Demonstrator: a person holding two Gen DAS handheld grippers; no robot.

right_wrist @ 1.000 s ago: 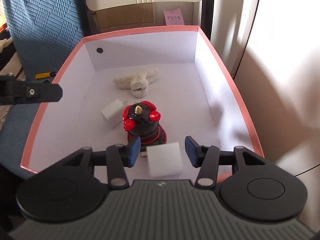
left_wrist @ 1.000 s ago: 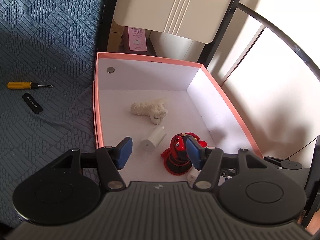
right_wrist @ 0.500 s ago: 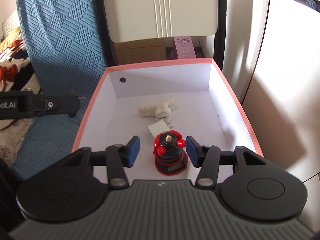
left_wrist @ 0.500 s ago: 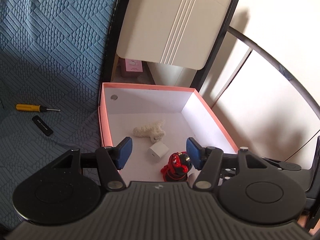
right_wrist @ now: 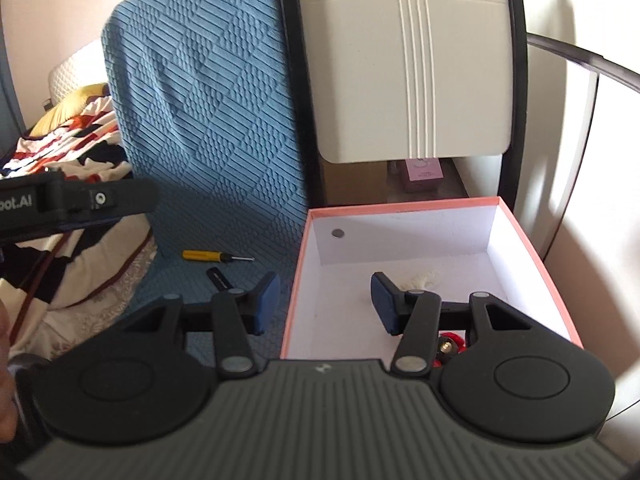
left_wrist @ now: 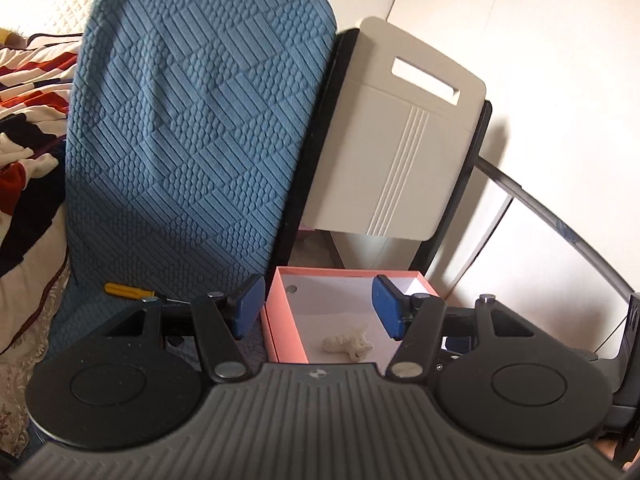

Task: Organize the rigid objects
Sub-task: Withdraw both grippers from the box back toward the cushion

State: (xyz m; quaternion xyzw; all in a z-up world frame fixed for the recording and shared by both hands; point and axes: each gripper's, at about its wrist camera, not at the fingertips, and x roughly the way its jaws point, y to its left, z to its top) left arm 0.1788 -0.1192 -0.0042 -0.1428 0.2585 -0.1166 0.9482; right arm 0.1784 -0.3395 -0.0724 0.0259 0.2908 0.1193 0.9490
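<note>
Pink box (right_wrist: 532,256) now holds the coral piece (left_wrist: 347,343) and the red-black ball head (right_wrist: 448,348); yellow screwdriver (right_wrist: 204,255) and black strip (right_wrist: 218,277) remain outside on the blue cover (right_wrist: 208,120). Both grippers, left (left_wrist: 318,306) and right (right_wrist: 324,303), have pulled back and up, jaws apart, empty. Drop-off looks finished; screwdriver likely next.

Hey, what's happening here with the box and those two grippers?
A person is sorting small items into a pink box. Both the left gripper and right gripper are open and empty, raised over it. A white coral piece lies inside; a screwdriver and black strip lie outside on the blue cover.
</note>
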